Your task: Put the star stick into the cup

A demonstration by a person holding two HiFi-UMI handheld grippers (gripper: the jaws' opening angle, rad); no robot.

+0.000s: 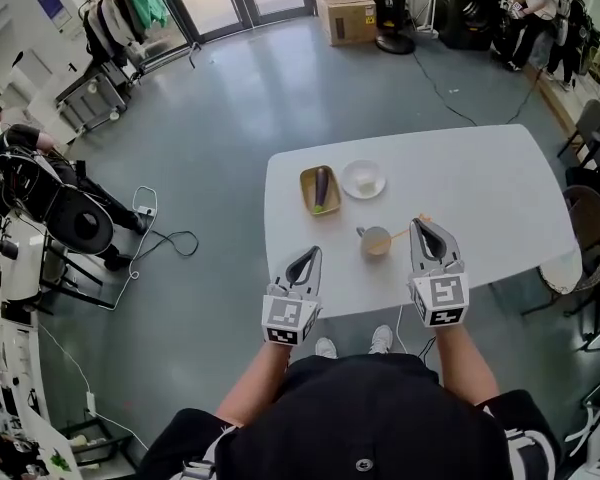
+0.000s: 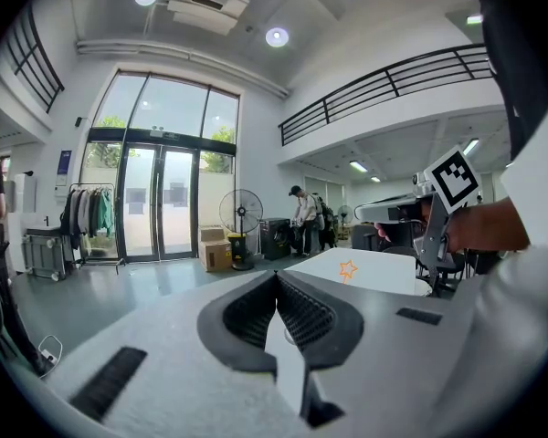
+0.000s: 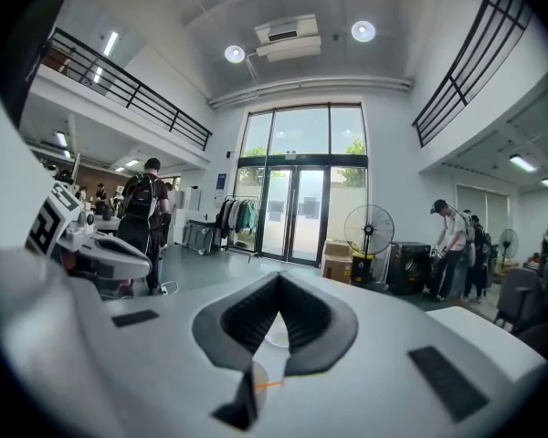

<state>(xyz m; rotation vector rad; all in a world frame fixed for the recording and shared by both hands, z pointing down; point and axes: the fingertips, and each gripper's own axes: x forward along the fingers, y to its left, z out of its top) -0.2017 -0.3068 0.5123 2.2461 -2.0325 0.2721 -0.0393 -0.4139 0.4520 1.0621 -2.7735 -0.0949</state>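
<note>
Right gripper [image 1: 427, 226], jaws closed, appeared to pinch the thin orange star-tipped stick [image 2: 348, 269] near its star end, just right of the small grey cup [image 1: 376, 241] on the white desk [image 1: 480, 188]. The stick's bare end slanted toward the cup's rim and was not yet inside. Doing this well probably meant tipping the stick steeper, centring its lower end over the cup's mouth, and lowering it before letting go, since a sideways nudge could topple the cup. Left gripper [image 1: 313, 253], closed and empty, hung left of the cup.

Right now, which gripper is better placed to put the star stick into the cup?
Right: the right gripper pinches the star stick beside the cup; the left gripper holds nothing.
</note>
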